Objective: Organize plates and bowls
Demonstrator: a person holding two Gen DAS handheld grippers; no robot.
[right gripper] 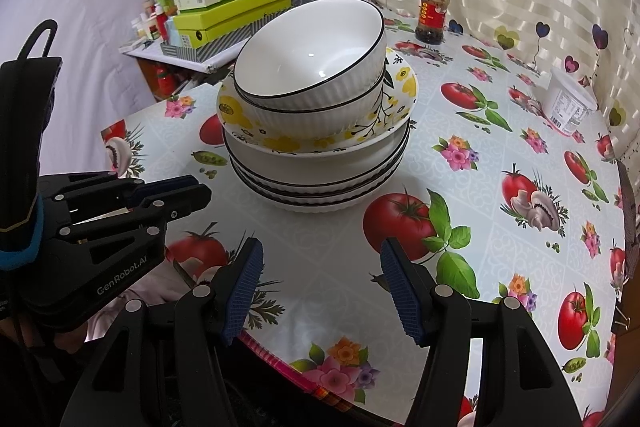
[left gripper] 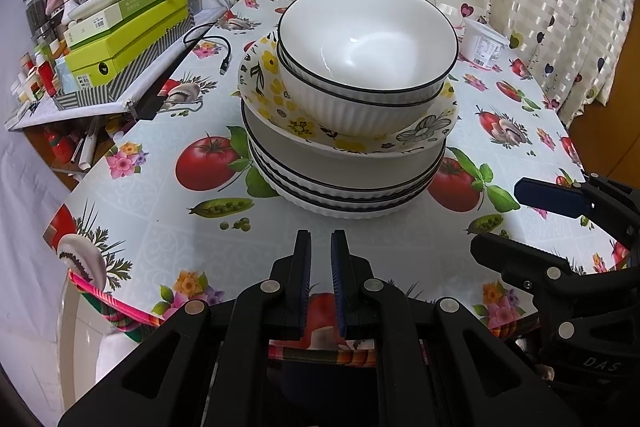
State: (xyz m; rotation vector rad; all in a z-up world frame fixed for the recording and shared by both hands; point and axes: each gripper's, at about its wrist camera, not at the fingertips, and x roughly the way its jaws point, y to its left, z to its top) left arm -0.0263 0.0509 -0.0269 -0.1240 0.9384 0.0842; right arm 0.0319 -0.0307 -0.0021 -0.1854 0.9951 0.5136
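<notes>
1. A stack of dishes is seen mid-table: two nested white ribbed bowls [left gripper: 368, 67] with black rims, tilted, sit in a yellow-flowered plate [left gripper: 348, 131], which rests on a pile of white black-rimmed plates [left gripper: 344, 183].
2. The stack is located ahead of both grippers, apart from each; nothing is touched.
3. The left gripper [left gripper: 321, 283] is held low at the near table edge, pads almost together with a narrow slit between, nothing gripped.
4. The right gripper [right gripper: 322, 291] is held with fingers spread wide, empty, stack beyond the gap and slightly left.
5. "GenRobot.AI" is read on the left gripper's body in the right wrist view; "DAS" is read on the right gripper in the left wrist view.
6. A red-lidded jar [right gripper: 431, 15] with a red label and a white tub [right gripper: 570, 103] with a printed label are noted behind; their text cannot be read.
7. The tablecloth [right gripper: 480, 187] is printed with tomatoes, mushrooms, peas, flowers.
</notes>
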